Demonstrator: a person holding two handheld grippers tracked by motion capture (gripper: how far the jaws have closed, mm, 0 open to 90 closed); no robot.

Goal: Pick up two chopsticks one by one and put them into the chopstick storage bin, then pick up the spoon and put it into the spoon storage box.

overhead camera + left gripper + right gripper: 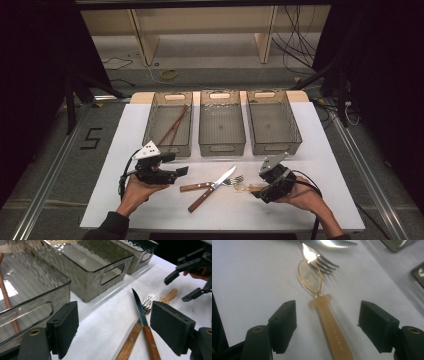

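So far only chopsticks (172,125) lie binned; right tool (327,326) gapes astride the spoon (329,322), ungripped; left tool (113,327) gapes empty beside it.

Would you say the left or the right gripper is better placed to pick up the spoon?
Right. The right gripper already straddles the spoon handle with open jaws, not yet touching. The left gripper faces the knife instead.

Knife (214,187) crosses fork (210,184); spoon (246,188) lies right.
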